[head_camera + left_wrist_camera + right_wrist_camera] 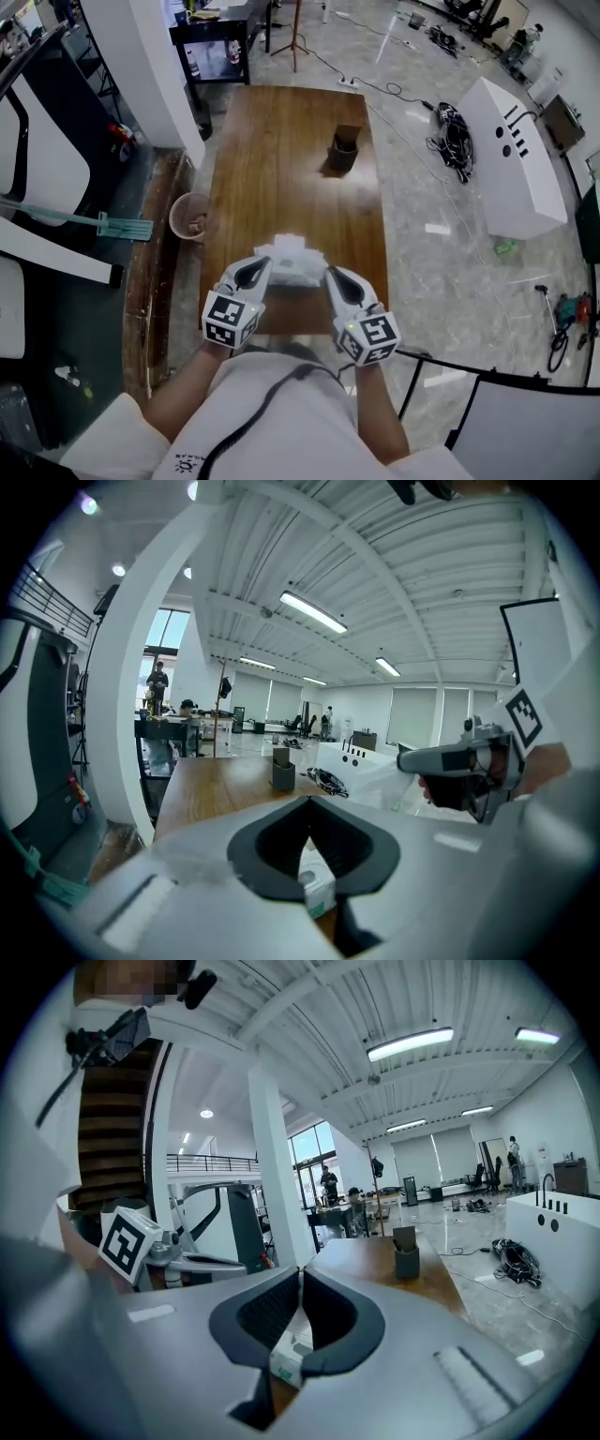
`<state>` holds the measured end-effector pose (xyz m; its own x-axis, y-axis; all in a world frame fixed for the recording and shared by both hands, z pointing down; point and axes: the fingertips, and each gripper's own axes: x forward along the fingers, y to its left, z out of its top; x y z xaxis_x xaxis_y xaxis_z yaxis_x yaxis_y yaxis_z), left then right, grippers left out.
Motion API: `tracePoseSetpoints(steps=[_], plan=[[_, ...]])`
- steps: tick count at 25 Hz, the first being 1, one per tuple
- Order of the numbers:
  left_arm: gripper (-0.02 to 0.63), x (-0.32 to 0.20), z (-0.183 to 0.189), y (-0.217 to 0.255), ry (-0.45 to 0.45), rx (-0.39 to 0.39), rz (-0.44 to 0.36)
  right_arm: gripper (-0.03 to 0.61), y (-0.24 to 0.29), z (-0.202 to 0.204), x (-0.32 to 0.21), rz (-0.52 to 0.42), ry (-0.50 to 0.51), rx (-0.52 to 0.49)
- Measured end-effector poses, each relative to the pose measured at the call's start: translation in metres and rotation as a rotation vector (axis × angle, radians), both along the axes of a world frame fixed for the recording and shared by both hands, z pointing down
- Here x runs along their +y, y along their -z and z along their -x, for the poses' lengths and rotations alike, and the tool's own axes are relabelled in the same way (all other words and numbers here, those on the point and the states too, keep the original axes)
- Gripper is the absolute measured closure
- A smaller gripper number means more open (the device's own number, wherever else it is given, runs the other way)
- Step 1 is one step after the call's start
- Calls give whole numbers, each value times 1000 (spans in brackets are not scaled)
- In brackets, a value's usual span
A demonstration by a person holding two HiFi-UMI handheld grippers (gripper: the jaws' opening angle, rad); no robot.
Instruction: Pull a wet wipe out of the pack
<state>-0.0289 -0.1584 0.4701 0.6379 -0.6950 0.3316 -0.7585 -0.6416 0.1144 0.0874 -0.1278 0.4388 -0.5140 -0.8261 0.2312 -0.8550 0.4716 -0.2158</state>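
Left gripper (309,801): jaws closed, tips meeting. The left gripper view shows nothing clamped between them. Through the opening behind the tips, the wet wipe pack (317,885) is visible below, clear of the pads.

Right gripper (300,1274): jaws likewise brought together, with only a hairline between the tips. No wipe can be made out in that line. The pack (289,1354) again appears below the jaws and is not gripped.

In the head view, the left gripper (258,272) and the right gripper (336,279) flank the pack (292,265), one on each side. Both point away from the person, and each marker cube (231,319) sits nearest the body. The pack lies at the near end of the table (281,141), just inside the near edge and roughly centred across its width. Its top looks white and uneven. Whether a wipe already stands out of the opening cannot be determined.

Status, as judged:
- Grippers brought to the pack: done.
- Wipe seized: not shown by either gripper view.
- Wipe drawn free of the pack: outstanding.

Further out, a dark holder (343,150) stands toward the far end of the table, well apart from the pack. A basket (190,216) sits on the floor beside the table's left edge.
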Motion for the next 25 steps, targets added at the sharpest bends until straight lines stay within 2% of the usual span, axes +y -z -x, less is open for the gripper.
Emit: tracePoseSetpoints(steps=[10, 18, 25], plan=[[609, 0, 22, 55, 21, 78, -97, 557, 42, -5, 10, -91, -62, -29], [609, -7, 30, 94, 22, 121, -170, 557, 60, -10, 9, -123, -86, -38], [609, -10, 30, 101, 20, 128, -187, 558, 67, -10, 5, -138, -88, -37]])
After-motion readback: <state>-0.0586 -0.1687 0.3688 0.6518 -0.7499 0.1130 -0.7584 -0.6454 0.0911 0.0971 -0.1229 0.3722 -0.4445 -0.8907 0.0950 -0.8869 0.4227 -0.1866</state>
